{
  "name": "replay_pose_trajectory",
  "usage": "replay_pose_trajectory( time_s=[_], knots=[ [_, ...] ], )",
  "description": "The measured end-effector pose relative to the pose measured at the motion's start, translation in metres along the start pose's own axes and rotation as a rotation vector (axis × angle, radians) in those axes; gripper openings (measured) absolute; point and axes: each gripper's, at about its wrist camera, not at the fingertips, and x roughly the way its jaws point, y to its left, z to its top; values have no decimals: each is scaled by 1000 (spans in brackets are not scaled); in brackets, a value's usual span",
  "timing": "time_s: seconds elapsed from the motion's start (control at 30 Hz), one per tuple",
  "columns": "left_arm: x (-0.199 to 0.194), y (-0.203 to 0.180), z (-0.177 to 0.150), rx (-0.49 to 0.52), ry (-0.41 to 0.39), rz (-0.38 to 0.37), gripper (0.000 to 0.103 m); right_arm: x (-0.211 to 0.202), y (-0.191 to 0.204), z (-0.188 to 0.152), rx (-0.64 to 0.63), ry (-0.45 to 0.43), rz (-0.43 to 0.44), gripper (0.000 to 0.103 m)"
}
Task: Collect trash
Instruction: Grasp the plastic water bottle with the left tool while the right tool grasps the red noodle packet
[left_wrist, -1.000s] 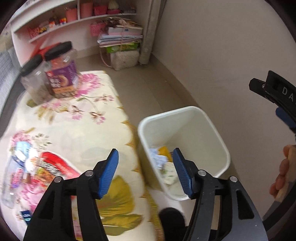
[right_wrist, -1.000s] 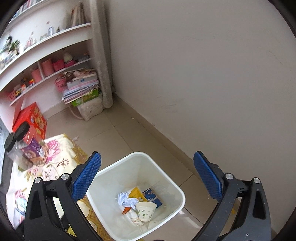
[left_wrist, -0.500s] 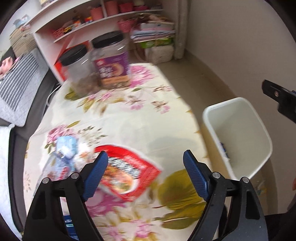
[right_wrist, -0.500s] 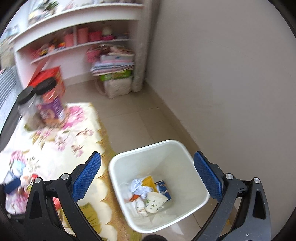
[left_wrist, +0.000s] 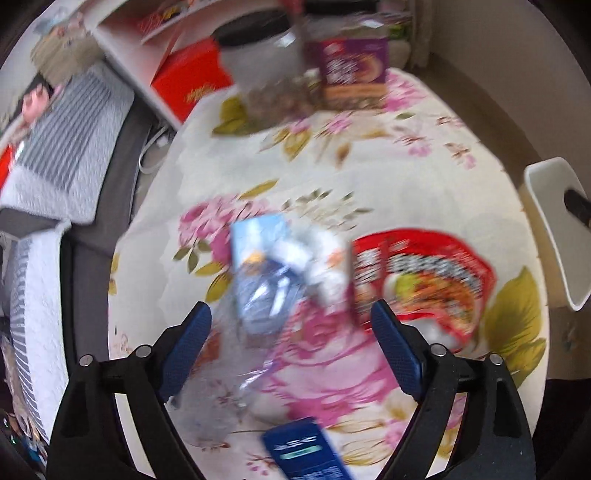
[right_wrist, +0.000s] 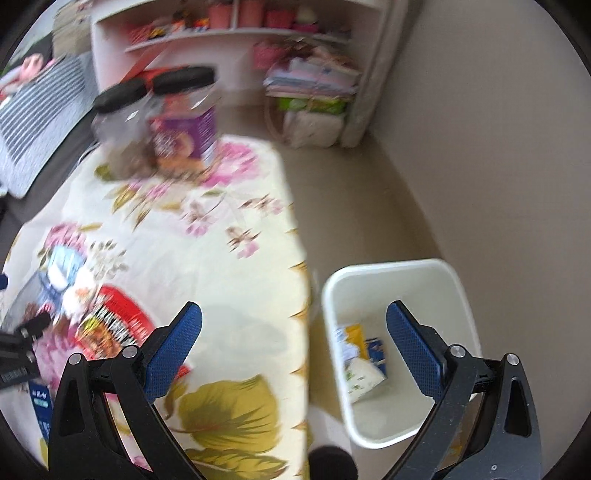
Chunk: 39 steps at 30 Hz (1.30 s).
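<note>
Opening wide, the left tongs (left_wrist: 290, 349) hover over crumpled blue-and-white wrappers (left_wrist: 266, 273) — next trash, likely — right tongs (right_wrist: 293, 347) gaping empty.

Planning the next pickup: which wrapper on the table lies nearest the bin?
The red snack packet: it lies closest to the white bin, while the blue-and-white wrappers lie farther left.

On my floral tablecloth lies a flat red snack wrapper (left_wrist: 417, 280), touching a crumpled blue-and-white packet (left_wrist: 266, 273); a dark blue carton (left_wrist: 306, 450) sits nearer me. My white plastic bin (right_wrist: 399, 280) stands upright on the floor, holding crumpled scraps (right_wrist: 360, 354).
</note>
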Motion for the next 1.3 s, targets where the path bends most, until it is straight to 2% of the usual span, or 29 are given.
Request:
replay_pose_trajectory(
  time_s=[0.1, 0.2, 0.3, 0.37, 0.4, 0.43, 0.53, 0.73, 0.87, 1.07, 1.3],
  knots=[
    [16, 22, -8, -14, 63, -18, 86, 11, 21, -4, -40, 57, 62, 96],
    [29, 28, -17, 7, 103, -53, 86, 20, 42, -7, -112, 111, 144, 96],
    [38, 30, -23, 26, 120, -67, 86, 22, 66, -13, -204, 124, 204, 96],
    [42, 32, -26, 29, 121, -84, 85, 20, 80, -17, -262, 136, 279, 96],
    [43, 33, -27, 26, 118, -91, 82, 18, 86, -19, -287, 141, 310, 96],
    [43, 35, -27, 23, 115, -98, 73, 16, 91, -22, -311, 140, 330, 96],
    [43, 40, -27, 6, 102, -129, 69, 13, 107, -32, -409, 132, 344, 96],
    [28, 57, -27, -75, 36, -187, 69, 20, 133, -48, -553, 113, 286, 96],
    [15, 67, -27, -127, -12, -235, 69, 29, 145, -50, -587, 122, 277, 96],
    [19, 77, -27, -173, -17, -266, 69, 50, 159, -53, -603, 150, 250, 96],
    [18, 91, -25, -241, -55, -279, 69, 49, 143, -31, -415, 145, 351, 85]
  ],
)
